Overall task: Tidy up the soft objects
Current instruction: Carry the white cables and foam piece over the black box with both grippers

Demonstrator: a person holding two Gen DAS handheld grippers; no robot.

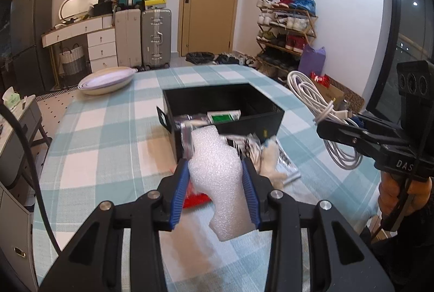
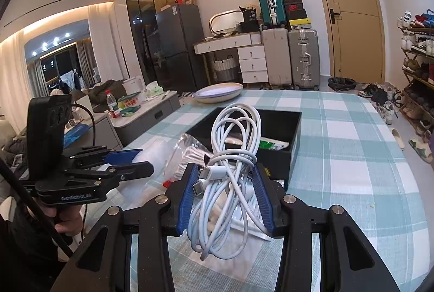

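Observation:
My left gripper (image 1: 215,170) is shut on a white foam piece (image 1: 219,178) and holds it above the checked tablecloth, just in front of the black box (image 1: 252,113). My right gripper (image 2: 225,172) is shut on a coiled white cable (image 2: 233,153) and holds it up near the box (image 2: 294,145). The box holds a green-and-white packet (image 1: 223,117) and plastic bags. In the left wrist view the right gripper (image 1: 322,126) shows at the right with the cable (image 1: 320,107). In the right wrist view the left gripper (image 2: 141,159) shows at the left.
Loose items lie by the box: a clear plastic bag (image 2: 187,153), a red object (image 1: 196,199), a pale soft piece (image 1: 271,167). A white oval dish (image 1: 107,82) stands at the table's far left. Suitcases, a door and a shoe rack stand behind.

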